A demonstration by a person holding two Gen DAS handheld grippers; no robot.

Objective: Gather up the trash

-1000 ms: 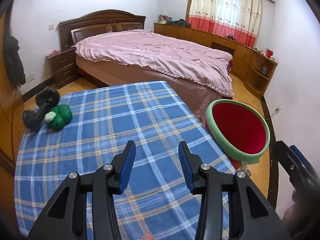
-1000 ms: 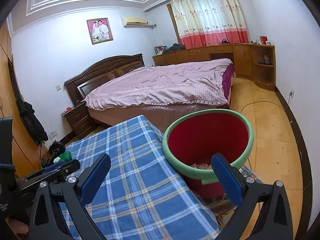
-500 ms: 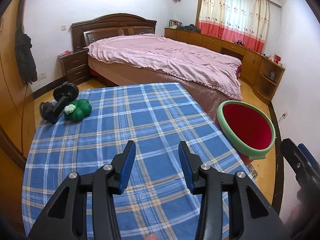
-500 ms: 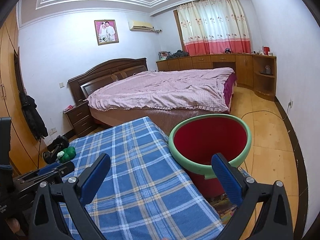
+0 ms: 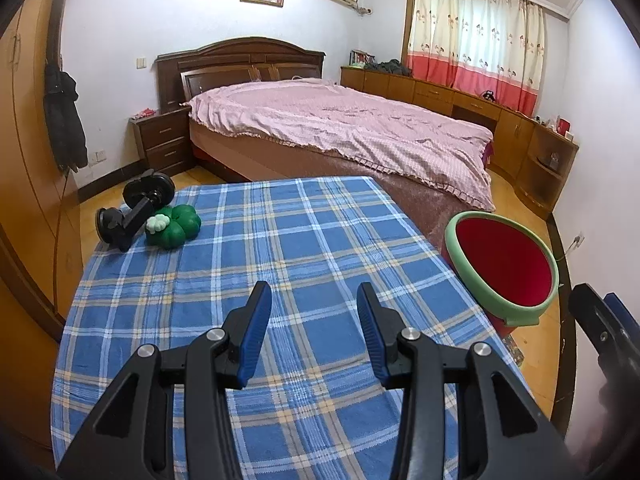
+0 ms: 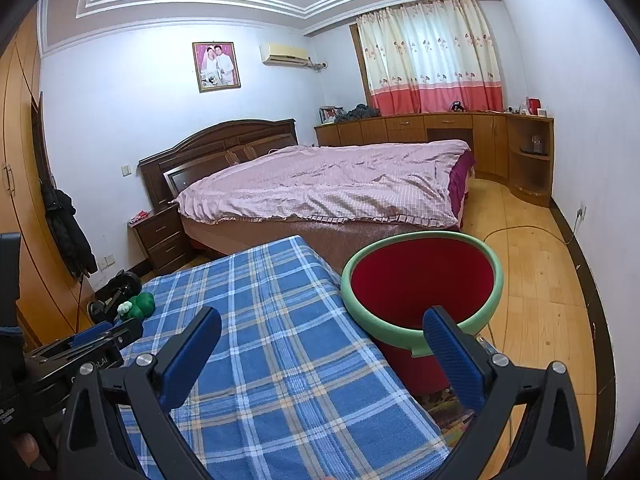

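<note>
A red bin with a green rim (image 5: pixel 505 268) stands on the floor off the right edge of a table with a blue plaid cloth (image 5: pixel 280 248); it also shows in the right wrist view (image 6: pixel 420 280). My left gripper (image 5: pixel 314 312) is open and empty above the cloth's near part. My right gripper (image 6: pixel 320 340) is wide open and empty, above the table's right edge next to the bin. A green clover-shaped toy (image 5: pixel 174 224) and a black suction mount (image 5: pixel 134 210) lie at the table's far left corner. No loose trash shows on the cloth.
A bed with a pink cover (image 5: pixel 340 128) stands beyond the table. A dark nightstand (image 5: pixel 164 144) is left of it, wooden cabinets (image 5: pixel 500 120) run along the right wall, a wardrobe with a hanging coat (image 5: pixel 64 120) is at left. A cable (image 6: pixel 516 232) crosses the floor.
Both grippers have pulled back and tilted upward; the table, toy and bin look farther away and more of the walls and ceiling shows. Both stay open and empty.
</note>
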